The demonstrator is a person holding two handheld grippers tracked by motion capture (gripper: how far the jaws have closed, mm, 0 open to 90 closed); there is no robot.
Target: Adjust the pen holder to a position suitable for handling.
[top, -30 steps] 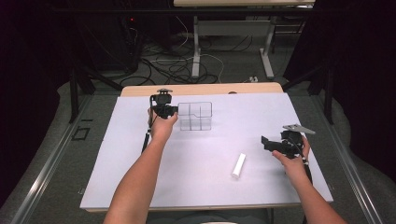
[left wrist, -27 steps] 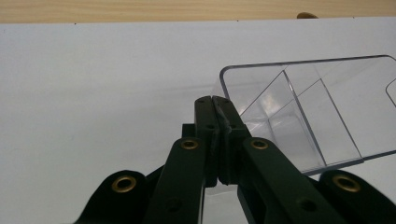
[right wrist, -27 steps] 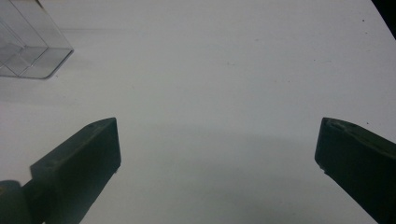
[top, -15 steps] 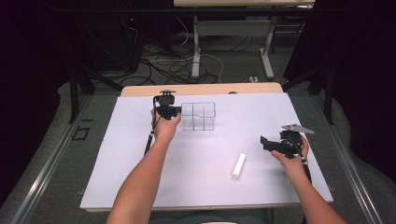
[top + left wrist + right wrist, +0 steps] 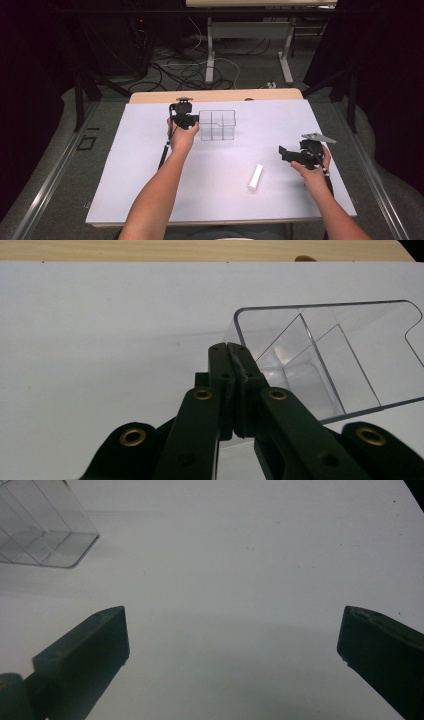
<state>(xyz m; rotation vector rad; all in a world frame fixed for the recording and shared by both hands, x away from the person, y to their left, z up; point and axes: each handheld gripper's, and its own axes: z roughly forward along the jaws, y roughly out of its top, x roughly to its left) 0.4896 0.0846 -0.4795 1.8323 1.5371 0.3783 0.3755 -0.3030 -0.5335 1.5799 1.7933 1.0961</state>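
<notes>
White tabletop point(image 5: 150, 190), tray point(image 5: 217, 125) mid-far edge.

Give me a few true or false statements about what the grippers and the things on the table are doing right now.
1. The left gripper is shut on the wall of the clear divided box. True.
2. The right gripper holds the white tube. False: its jaws stand wide apart with nothing between them, and the tube lies on the white table cover apart from it.
3. The clear divided box is empty. True.
4. The white tube stands upright inside the box. False: it lies flat on the cover, nearer the person than the box.
</notes>
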